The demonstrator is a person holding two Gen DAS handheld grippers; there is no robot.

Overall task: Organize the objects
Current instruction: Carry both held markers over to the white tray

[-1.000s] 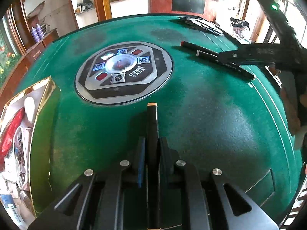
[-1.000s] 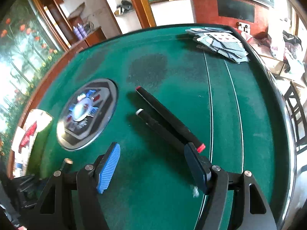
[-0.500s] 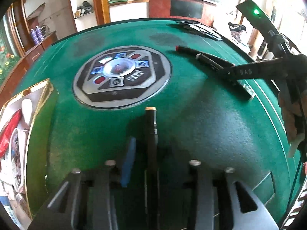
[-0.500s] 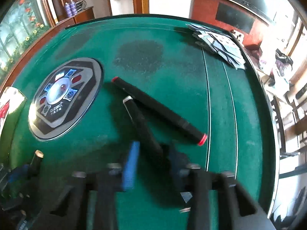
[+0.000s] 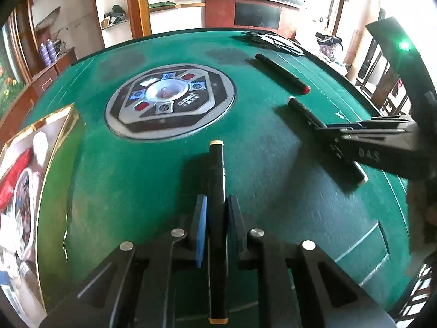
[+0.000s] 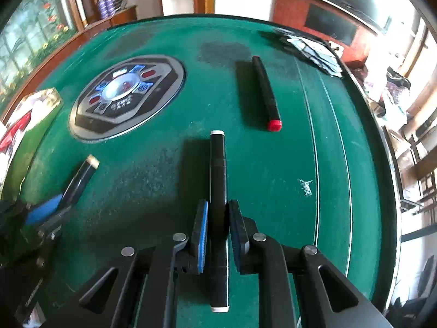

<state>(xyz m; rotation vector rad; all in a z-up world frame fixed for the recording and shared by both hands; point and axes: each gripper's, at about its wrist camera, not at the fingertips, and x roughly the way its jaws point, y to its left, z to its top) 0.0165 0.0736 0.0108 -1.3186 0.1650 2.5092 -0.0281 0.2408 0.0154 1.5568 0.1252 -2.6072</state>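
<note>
My left gripper (image 5: 217, 202) is shut on a black marker with tan ends (image 5: 216, 169), which points forward along the fingers over the green felt table (image 5: 150, 180). My right gripper (image 6: 218, 207) is shut on a black marker with white ends (image 6: 217, 169); it also shows in the left wrist view (image 5: 308, 114). A third black marker with a red cap (image 6: 265, 93) lies on the felt ahead of the right gripper, and shows in the left wrist view (image 5: 281, 73). The left gripper's marker shows in the right wrist view (image 6: 82, 177).
A round grey control panel (image 5: 169, 101) sits in the table's middle. A gold-edged open box (image 5: 30, 169) with red and white items stands at the left. Spread playing cards (image 6: 311, 49) lie at the far right. A white lint tuft (image 6: 306, 187) lies on the felt.
The right gripper closed on the white-ended marker and turned it away from the red-capped one. The left gripper opened briefly half a second ago and is closed on the tan-ended marker again.
</note>
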